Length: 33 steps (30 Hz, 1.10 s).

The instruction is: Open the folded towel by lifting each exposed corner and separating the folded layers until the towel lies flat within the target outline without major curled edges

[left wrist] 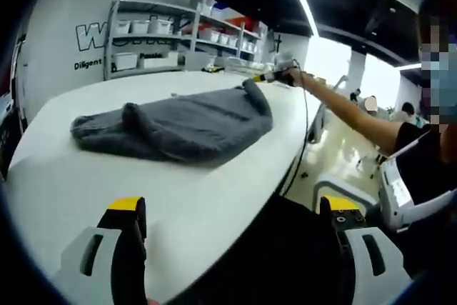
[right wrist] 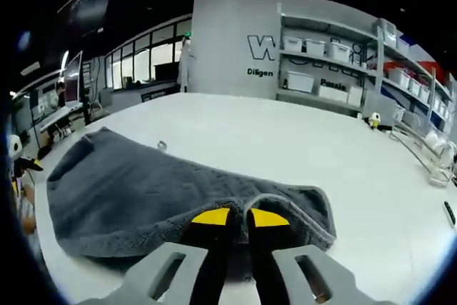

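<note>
The right gripper [right wrist: 239, 218] has its jaws pressed almost together on the near edge of the grey towel [right wrist: 171, 191], so I judge it is holding a corner or a fold of the cloth, with the rest of the towel spreading ahead of it and to its left on the white table [right wrist: 343, 155]. In the left gripper view the same gripper [left wrist: 280, 74] shows at the far end of the towel [left wrist: 178, 128], at the end of the person's stretched arm [left wrist: 350, 111]. The left gripper [left wrist: 235, 213] stands wide apart and holds nothing; the towel lies well ahead of it, slightly to its left. To do this step well, I think the right gripper should pinch only the top layer, lift it a little, and draw it away from the fold slowly, so the lower layers do not follow. The free left gripper could come forward and hold down the opposite end. The towel's long axis runs across in front of the left gripper, from its left toward the right gripper, and the cloth is still bunched and thick. I cannot see any target outline on the table.
</note>
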Tool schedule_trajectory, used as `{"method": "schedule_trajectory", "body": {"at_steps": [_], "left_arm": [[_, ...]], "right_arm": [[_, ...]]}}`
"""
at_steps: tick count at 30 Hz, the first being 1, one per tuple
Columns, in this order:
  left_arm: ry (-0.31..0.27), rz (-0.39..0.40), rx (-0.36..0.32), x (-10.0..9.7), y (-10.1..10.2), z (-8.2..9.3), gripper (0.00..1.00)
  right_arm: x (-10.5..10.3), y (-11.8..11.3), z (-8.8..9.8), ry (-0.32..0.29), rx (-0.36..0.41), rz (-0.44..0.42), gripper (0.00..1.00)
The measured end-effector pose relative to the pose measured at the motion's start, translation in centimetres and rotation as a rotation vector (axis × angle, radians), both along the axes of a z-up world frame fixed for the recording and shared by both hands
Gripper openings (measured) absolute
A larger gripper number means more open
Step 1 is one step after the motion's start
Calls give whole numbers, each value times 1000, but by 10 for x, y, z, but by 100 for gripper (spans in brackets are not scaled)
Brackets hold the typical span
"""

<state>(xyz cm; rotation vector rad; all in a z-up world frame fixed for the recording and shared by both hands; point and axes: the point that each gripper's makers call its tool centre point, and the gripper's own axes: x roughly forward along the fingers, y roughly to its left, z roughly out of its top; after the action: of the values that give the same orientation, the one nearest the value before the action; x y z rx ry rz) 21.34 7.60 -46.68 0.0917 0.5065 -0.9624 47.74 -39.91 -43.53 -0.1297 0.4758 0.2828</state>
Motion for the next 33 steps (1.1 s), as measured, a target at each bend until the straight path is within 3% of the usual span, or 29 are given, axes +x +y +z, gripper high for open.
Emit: {"method": "schedule_trajectory", "body": {"at_steps": [8,14,16,20,25,33], "left_arm": [[-3,12,-14,-1,4,3,99],[4,9,-4,-3,4,-1,99],[5,6,-7,-3,3,-1,99],[8,-5,-2,-5,1,-2,99],[8,-11,10,-4,1,-4,99],[5,-16,6,-5,0,-2,99]], "right_arm": [[19,-12,-22,34,-61,-64,8],[24,-15,-33,49,-150,-60,26],[21,-18,-36,56,-184,-67,37],[21,-22,-30,24,-206,-62,48],[14,-24,-25,5,-254,-36,69],[-12,-20,-11,-27,-305,14,81]]}}
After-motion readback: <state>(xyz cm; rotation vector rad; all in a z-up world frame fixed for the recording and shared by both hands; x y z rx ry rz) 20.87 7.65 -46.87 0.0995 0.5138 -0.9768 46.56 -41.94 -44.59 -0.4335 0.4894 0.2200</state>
